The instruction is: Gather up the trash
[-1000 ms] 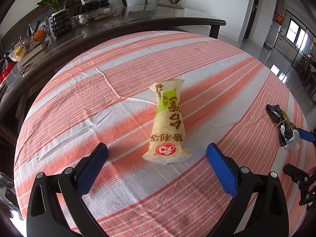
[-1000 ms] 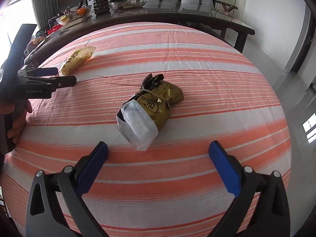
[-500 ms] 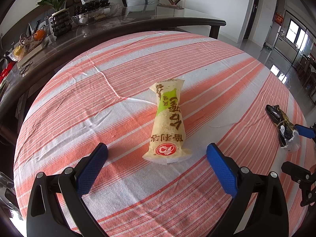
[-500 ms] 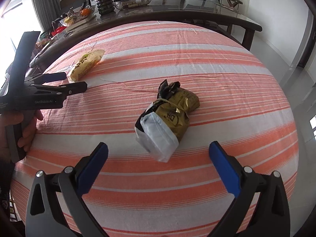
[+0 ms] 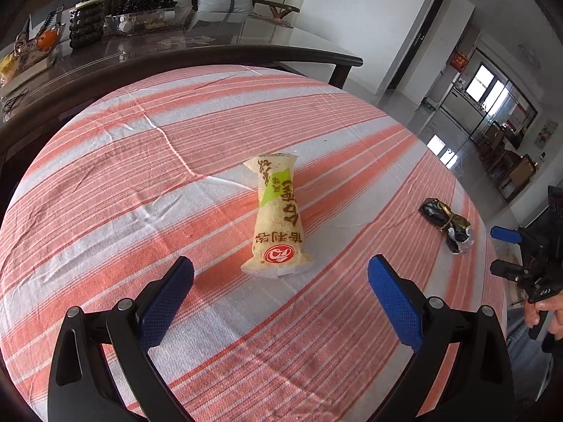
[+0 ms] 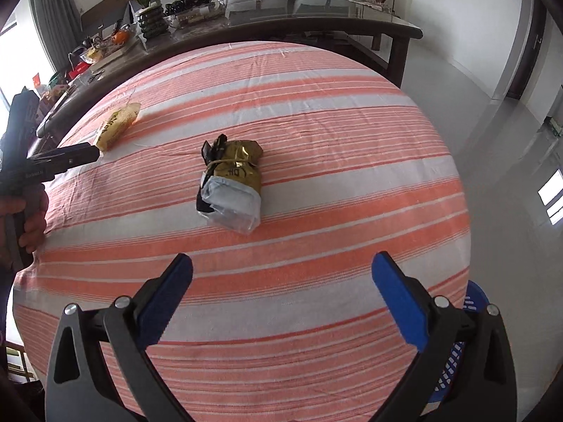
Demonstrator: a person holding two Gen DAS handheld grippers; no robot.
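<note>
A pale yellow snack wrapper [image 5: 278, 218] with a red logo lies lengthwise on the striped tablecloth, just beyond my left gripper [image 5: 280, 295], which is open and empty. A crumpled gold, black and white wrapper [image 6: 230, 184] lies in the middle of the cloth ahead of my right gripper [image 6: 282, 290], also open and empty. In the left wrist view the gold wrapper [image 5: 448, 223] sits at the right, near the right gripper [image 5: 510, 249]. The right wrist view shows the yellow wrapper [image 6: 118, 126] at the far left by the left gripper [image 6: 75, 156].
The round table [image 5: 105, 161] wears an orange-and-white striped cloth. Behind it stands a dark glass-topped table [image 6: 316, 14] with a plant, bowls and clutter. A blue perforated basket [image 6: 464, 351] shows below the table's right edge. A hand [image 6: 30, 218] holds the left gripper.
The right gripper has pulled back and shifted right, so the gold wrapper now sits farther ahead and left of centre. The left view has swung slightly; both wrappers lie where they were.
</note>
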